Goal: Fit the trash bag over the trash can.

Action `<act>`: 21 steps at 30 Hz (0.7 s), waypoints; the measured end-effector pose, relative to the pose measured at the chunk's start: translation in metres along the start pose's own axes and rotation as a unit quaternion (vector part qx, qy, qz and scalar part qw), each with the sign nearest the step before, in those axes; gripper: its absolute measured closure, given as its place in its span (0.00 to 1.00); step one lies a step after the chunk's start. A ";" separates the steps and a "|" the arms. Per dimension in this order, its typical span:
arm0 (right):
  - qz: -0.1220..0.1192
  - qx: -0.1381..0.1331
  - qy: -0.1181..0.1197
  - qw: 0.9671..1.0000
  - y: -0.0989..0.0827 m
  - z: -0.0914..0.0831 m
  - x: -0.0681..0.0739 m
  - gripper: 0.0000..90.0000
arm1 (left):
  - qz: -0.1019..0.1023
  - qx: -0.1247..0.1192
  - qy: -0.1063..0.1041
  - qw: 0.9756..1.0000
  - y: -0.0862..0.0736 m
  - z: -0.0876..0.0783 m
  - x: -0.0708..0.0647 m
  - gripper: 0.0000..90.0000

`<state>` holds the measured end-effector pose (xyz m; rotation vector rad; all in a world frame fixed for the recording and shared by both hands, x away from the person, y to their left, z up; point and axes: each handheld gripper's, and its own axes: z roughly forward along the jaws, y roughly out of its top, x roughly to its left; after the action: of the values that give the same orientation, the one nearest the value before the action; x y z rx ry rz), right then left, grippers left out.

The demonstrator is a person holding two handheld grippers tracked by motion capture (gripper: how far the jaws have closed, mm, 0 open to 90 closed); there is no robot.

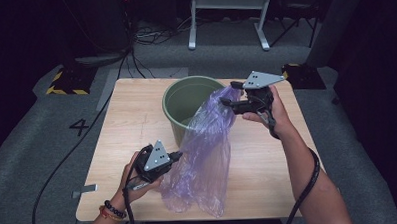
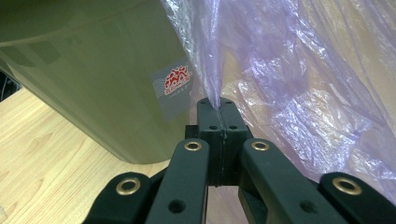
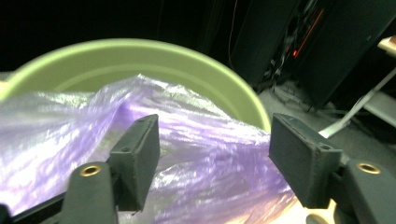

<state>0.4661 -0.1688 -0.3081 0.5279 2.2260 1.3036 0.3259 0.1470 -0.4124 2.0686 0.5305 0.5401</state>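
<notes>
Purple film, thin and crinkled: the plastic bag [image 1: 205,152] drapes from the rim of the green bin [image 1: 178,100] down its near wall onto the wooden surface [image 1: 132,124] in front of it. It looks nearly weightless, limp and slippery, so it should fold and slide rather than hold any shape. The left tool [image 1: 175,156], low beside the bin's near wall, is fully closed on a gathered pleat of the bag. The right tool [image 1: 231,102], at the bin's rim, stands wide apart with the bag's upper edge between its pads, not pinched. The best hold is probably a bunched hem at the mouth, taken firmly.
</notes>
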 end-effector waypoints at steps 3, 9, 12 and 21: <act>0.012 0.022 0.021 0.999 -0.006 0.011 -0.003 0.56 | 0.004 -0.005 -0.003 1.000 0.002 -0.001 -0.001 1.00; 0.019 0.045 0.064 0.997 -0.005 0.030 -0.006 0.85 | 0.005 -0.023 -0.006 1.000 0.006 -0.006 0.000 1.00; 0.008 0.058 0.066 0.996 -0.003 0.040 -0.006 0.94 | 0.007 -0.033 -0.004 0.999 0.010 -0.010 0.001 1.00; -0.005 0.079 0.077 0.994 0.012 0.063 0.000 0.83 | 0.010 -0.063 -0.001 0.998 0.023 -0.015 0.004 1.00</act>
<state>0.5042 -0.1197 -0.3238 0.4860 2.4711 1.2047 0.3244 0.1483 -0.3847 1.9556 0.4632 0.5699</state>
